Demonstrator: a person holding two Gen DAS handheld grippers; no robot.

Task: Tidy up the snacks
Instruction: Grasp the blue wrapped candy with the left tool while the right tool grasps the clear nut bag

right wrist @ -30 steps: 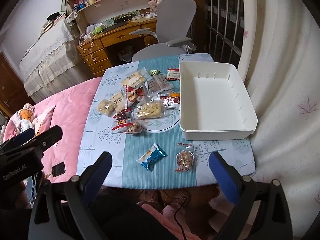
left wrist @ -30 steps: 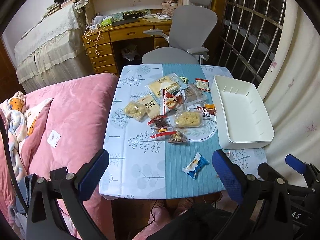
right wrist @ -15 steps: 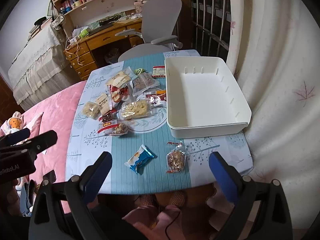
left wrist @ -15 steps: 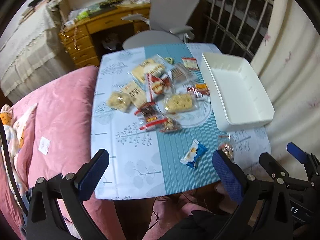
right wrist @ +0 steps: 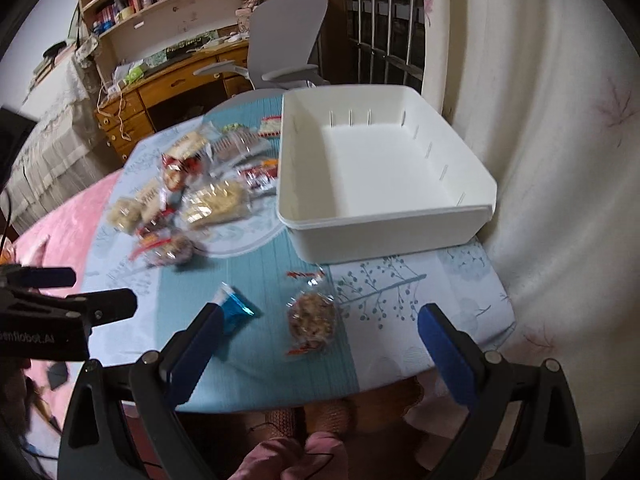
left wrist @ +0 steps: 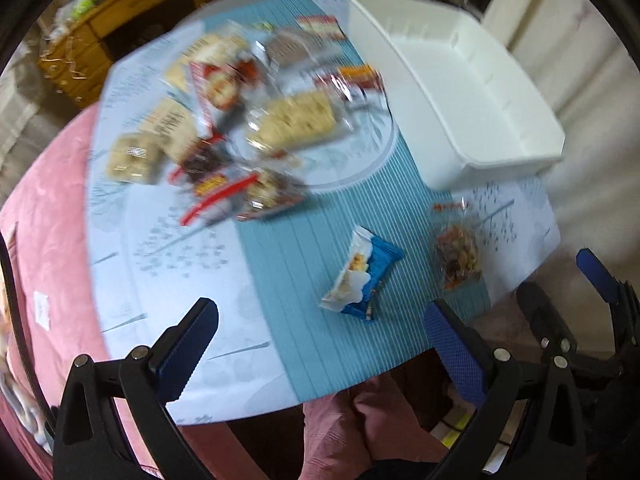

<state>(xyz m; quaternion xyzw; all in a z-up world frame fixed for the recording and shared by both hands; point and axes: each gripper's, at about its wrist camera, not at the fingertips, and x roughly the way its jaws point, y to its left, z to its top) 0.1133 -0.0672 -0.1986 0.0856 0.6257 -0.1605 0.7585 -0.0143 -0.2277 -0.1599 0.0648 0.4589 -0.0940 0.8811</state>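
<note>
A heap of wrapped snacks [left wrist: 240,128] [right wrist: 188,200] lies on the table's far left half. Closer to me lie a blue-and-white packet [left wrist: 362,276] [right wrist: 234,310] and a clear bag of mixed nuts [left wrist: 458,256] [right wrist: 312,316]. An empty white bin [left wrist: 452,100] [right wrist: 384,168] stands at the right. My left gripper [left wrist: 320,344] is open over the table's near edge, just short of the blue packet. My right gripper [right wrist: 320,348] is open too, with the nut bag between and just beyond its fingertips. Neither holds anything.
The table wears a blue and pale cloth [right wrist: 420,288] with tree prints. A pink bed [left wrist: 44,220] borders it on the left, a cream curtain [right wrist: 560,120] on the right. A grey office chair [right wrist: 284,52] and a wooden desk [right wrist: 168,88] stand behind. Pink-clad knees [left wrist: 360,424] show under the near edge.
Both grippers have dropped and moved forward toward the table's near edge, so the blue packet and nut bag look much larger. Both stay open. The left view is blurred by motion.
</note>
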